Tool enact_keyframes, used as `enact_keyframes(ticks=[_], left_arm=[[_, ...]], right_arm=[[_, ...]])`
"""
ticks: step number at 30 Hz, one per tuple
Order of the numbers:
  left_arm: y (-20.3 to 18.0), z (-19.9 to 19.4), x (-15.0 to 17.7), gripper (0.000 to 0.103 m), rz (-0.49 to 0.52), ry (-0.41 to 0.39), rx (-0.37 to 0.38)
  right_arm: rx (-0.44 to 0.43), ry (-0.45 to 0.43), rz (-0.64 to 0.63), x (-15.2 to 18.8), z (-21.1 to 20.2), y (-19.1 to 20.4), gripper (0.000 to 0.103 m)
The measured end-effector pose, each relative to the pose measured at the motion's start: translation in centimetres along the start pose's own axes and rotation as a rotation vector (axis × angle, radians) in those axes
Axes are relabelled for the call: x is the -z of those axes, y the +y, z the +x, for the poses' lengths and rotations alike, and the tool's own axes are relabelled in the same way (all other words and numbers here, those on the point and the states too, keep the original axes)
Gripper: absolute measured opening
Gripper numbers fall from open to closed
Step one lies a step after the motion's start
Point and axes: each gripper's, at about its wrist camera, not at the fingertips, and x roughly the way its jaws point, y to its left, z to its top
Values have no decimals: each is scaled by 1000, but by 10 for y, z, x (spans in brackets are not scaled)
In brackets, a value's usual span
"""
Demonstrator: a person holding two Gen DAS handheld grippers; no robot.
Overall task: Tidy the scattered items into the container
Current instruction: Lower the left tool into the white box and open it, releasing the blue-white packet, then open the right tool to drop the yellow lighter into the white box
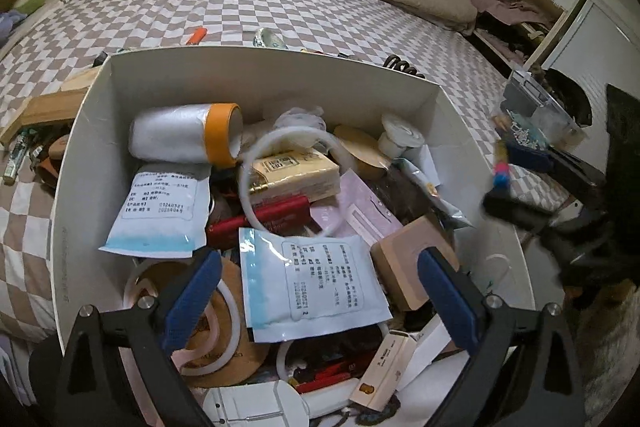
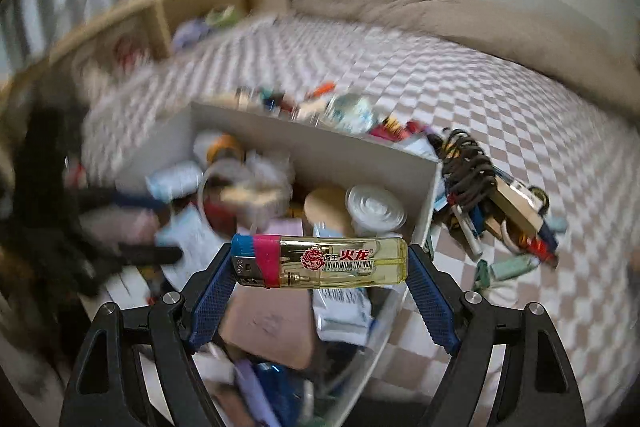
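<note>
A white cardboard box [image 1: 280, 75] sits on the checkered bed, full of packets, tape rolls and small items. My left gripper [image 1: 320, 287] is open and empty, hovering over the box's near half, above a blue-and-white packet [image 1: 316, 283]. My right gripper [image 2: 320, 263] is shut on a yellow lighter [image 2: 344, 263] with a pink and blue end, held crosswise above the box [image 2: 320, 151]. The right gripper also shows in the left wrist view [image 1: 500, 183], blurred, at the box's right side.
Loose items lie on the bed beyond the box: an orange lighter [image 1: 197, 35], a coiled cable with a brass padlock [image 2: 516, 203], pens and small lighters [image 2: 516, 267]. A wooden block [image 1: 52, 107] lies left of the box. A wooden shelf [image 2: 168, 11] runs along the bed.
</note>
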Motion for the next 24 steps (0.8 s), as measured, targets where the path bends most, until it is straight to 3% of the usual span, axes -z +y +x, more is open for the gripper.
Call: enact_keyframes(ticks=[4, 8, 15, 20, 24], left_arm=[[1, -1, 3, 99, 11, 3, -5], [2, 1, 5, 99, 13, 9, -3], [7, 0, 5, 99, -1, 1, -7], [11, -1, 5, 99, -13, -2, -4], [11, -2, 5, 99, -10, -4, -3]], right_arm=[[44, 107, -184, -3, 16, 12, 83], [34, 188, -320, -10, 24, 15, 83], [84, 401, -688, -8, 40, 31, 83], [97, 552, -861, 4, 50, 39, 83], [97, 614, -936, 11, 51, 46, 83]])
